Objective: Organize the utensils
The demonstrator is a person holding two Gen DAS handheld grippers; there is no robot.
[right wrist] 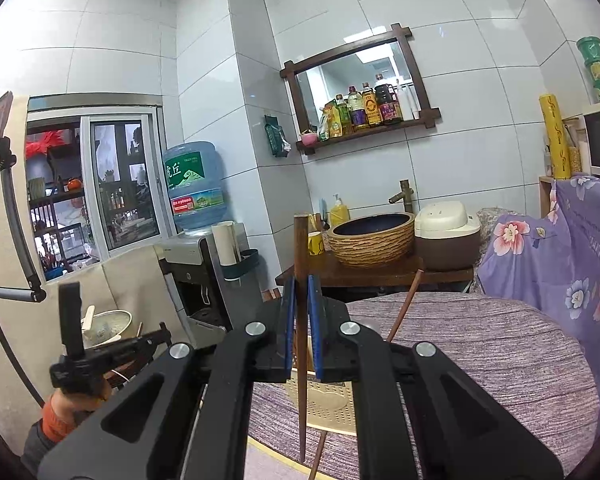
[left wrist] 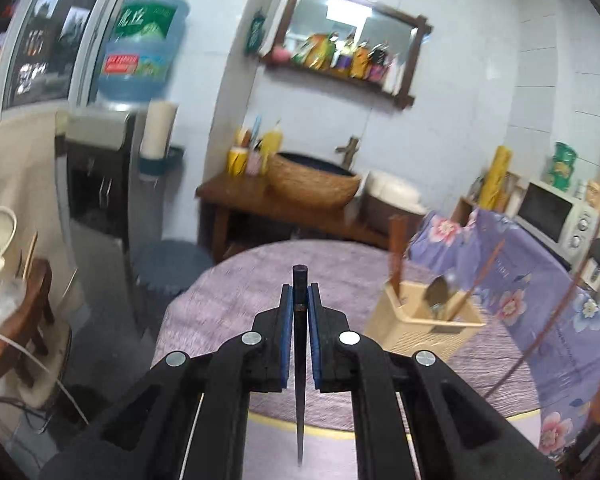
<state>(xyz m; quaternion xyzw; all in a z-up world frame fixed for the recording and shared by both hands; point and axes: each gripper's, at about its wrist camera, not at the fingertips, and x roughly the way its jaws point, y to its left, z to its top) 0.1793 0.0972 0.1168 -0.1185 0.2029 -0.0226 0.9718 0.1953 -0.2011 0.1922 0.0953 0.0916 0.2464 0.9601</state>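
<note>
My left gripper [left wrist: 299,292] is clamped on a dark chopstick [left wrist: 300,360]; the blue fingers [left wrist: 286,312] press it from both sides, almost fully closed. The stick runs along the fingers, blunt end just past the tips, thin point trailing back toward the camera. It is off the surface [left wrist: 240,300], held above the purple cloth.

To the right, a little farther away, I see a beige perforated basket [left wrist: 416,332] standing on the cloth. It holds a metal spoon [left wrist: 440,292] and brown sticks leaning out.

My right gripper [right wrist: 299,308] is closed tight on a brown chopstick [right wrist: 300,248]. That one stands about upright between the fingers [right wrist: 287,320], square top above the tips, thin end hanging down in front of the basket [right wrist: 324,404], which sits directly below and behind the fingers. Another brown stick [right wrist: 406,304] leans out to the right of it.

At far left in the right view, the other gripper shows in a hand [right wrist: 76,392], raised.
</note>
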